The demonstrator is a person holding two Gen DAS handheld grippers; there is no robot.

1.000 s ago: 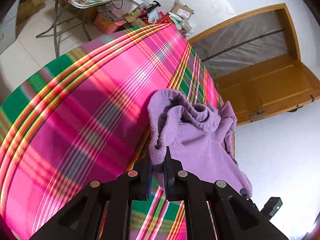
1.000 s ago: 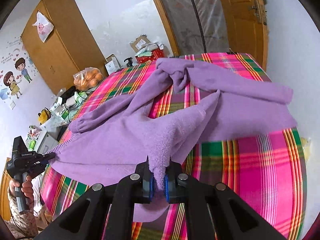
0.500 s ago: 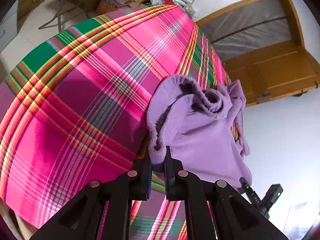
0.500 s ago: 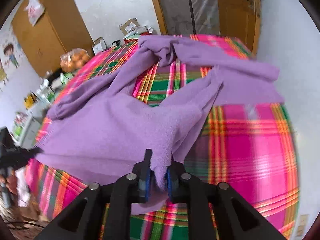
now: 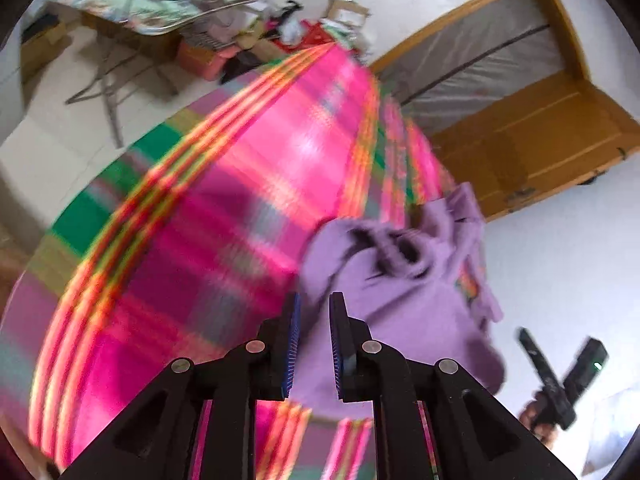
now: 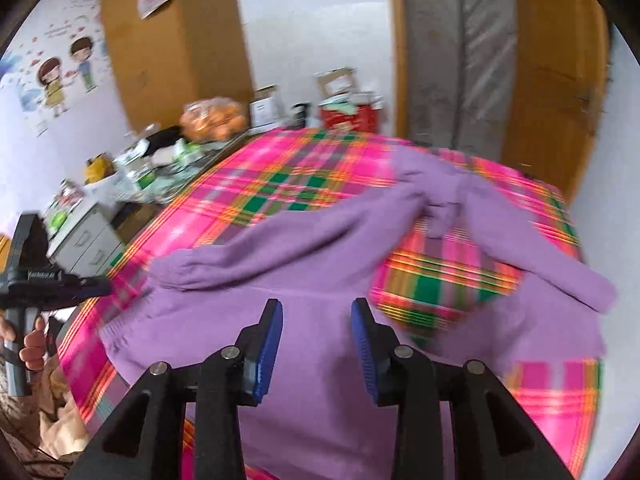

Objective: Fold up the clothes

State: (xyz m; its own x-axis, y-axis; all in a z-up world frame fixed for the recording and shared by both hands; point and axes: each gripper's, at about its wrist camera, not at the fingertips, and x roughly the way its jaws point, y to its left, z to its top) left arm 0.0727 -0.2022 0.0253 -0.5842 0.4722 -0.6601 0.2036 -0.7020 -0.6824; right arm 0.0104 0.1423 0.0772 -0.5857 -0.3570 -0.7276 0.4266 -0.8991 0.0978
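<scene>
No brand or label can be read anywhere; the white print on the left claw's black body, seen in the right wrist view, is too blurred to make out, and the wall sticker (image 6: 64, 80) shows two cartoon children with no legible words. One purple sweater (image 6: 320, 320) lies on the worktop, which is covered by a pink, green and orange plaid cloth (image 6: 280, 184). The garment is spread across the near side of the worktop, its hem toward the near edge and its long axis running from that edge toward the far edge by the wooden door (image 6: 556, 80). Two sleeves are visible: one (image 6: 280, 248) stretches toward the left edge, the other (image 6: 540, 248) toward the right edge, and they meet in a bunched knot near the collar. The right claw (image 6: 316, 320) has just been opening; its blue pads (image 6: 268, 356) stand well apart above the sweater's body, gripping nothing. The left claw (image 5: 314, 324) has also just been opening; a narrow gap shows between its pads, which are clear of the fabric beside the sweater's crumpled edge (image 5: 400, 280). One bag of oranges (image 6: 212, 120) sits on a cluttered side table beyond the left edge.
</scene>
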